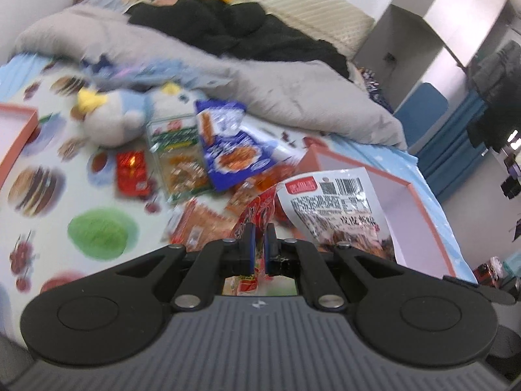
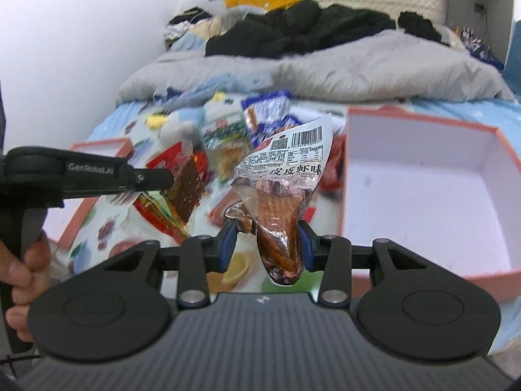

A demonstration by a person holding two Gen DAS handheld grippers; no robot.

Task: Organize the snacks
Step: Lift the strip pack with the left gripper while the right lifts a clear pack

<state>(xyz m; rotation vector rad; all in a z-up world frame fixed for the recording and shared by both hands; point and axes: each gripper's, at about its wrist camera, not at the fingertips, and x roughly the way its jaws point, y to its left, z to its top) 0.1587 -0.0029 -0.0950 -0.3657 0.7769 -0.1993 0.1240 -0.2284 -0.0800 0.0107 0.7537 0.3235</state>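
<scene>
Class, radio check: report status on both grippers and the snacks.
Left gripper shut on red snack packet. Right gripper shut on barcoded snack packet. Pink box open alongside, nothing blocking.

My right tool [image 2: 267, 244] is matt black plastic with blue rubbery pads [image 2: 228, 244] and shiny metal pins; it pinches a glossy, crinkled clear-plastic snack packet [image 2: 286, 176]. My left tool [image 1: 259, 244] has the same finish and clamps a shiny red foil wrapper [image 1: 260, 211]. The pink box [image 2: 423, 179] looks like smooth matt cardboard. The grey blanket [image 2: 358, 68] is soft, fuzzy cloth.
</scene>
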